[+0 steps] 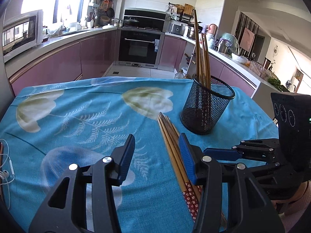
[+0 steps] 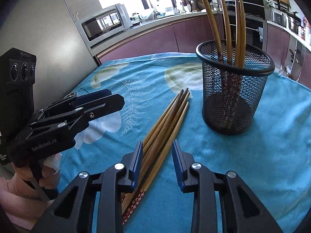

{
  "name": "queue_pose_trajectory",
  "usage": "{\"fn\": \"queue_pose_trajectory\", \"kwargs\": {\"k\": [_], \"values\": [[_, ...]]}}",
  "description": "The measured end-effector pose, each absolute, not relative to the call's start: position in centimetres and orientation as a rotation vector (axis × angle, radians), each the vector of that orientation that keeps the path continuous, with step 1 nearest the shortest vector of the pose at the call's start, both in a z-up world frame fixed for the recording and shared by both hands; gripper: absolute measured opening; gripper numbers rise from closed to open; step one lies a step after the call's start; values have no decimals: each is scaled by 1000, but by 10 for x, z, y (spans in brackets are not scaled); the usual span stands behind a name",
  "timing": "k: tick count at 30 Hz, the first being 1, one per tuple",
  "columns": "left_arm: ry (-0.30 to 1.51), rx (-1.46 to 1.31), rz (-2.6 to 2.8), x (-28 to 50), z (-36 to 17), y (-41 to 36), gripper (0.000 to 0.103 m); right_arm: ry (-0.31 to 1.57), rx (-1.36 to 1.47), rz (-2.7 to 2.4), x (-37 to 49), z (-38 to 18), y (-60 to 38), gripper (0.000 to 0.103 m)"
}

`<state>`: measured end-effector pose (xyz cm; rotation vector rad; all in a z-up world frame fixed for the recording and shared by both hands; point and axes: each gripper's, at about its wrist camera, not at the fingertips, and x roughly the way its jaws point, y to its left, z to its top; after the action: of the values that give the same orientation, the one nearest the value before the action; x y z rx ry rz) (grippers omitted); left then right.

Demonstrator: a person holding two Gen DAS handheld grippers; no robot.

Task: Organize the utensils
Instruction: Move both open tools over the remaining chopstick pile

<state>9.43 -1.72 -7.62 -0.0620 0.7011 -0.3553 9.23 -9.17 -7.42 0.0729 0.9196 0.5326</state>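
On my feed, a bundle of wooden chopsticks (image 2: pixel 165 134) lies flat on the desk (image 1: pixel 77 116), which is draped in a blue cloth printed with pale flowers, in a kitchen with mauve cabinets. Just beyond their tips a black mesh holder (image 2: pixel 233 89) stands upright with four more chopsticks (image 2: pixel 227 29) leaning inside it, their ends rising well above the rim.

My right tongs (image 2: pixel 157 161) hover low over the near half of the bundle, jaws parted to a narrow gap. In the right wrist view the sticks pass slantwise under the left pad and through the gap; I see no pad pressing on them, and nothing is gripped. The red patterned handle ends lie nearest the camera.

My left tongs (image 1: pixel 157 155) stand moderately apart and empty. In the left wrist view the bundle runs along the inner edge of the right-hand pad, and I cannot tell whether the two touch; the other pad sits over bare cloth, clear of the sticks.

Each tool shows in the other's camera, the two side by side over the bundle. A white earphone cable (image 1: pixel 7 167) trails at the desk's left edge.
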Motion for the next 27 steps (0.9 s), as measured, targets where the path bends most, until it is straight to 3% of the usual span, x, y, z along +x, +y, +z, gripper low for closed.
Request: {"fn": "queue_pose_trajectory", "kwargs": {"k": [10,27], "values": [[726,-63,-371,90,-84,-17,47,957,94,499,94,-86,-91,18],[819,15,-426,94,-106,-37,44,980,138,467,98,-93,-101,18]]}}
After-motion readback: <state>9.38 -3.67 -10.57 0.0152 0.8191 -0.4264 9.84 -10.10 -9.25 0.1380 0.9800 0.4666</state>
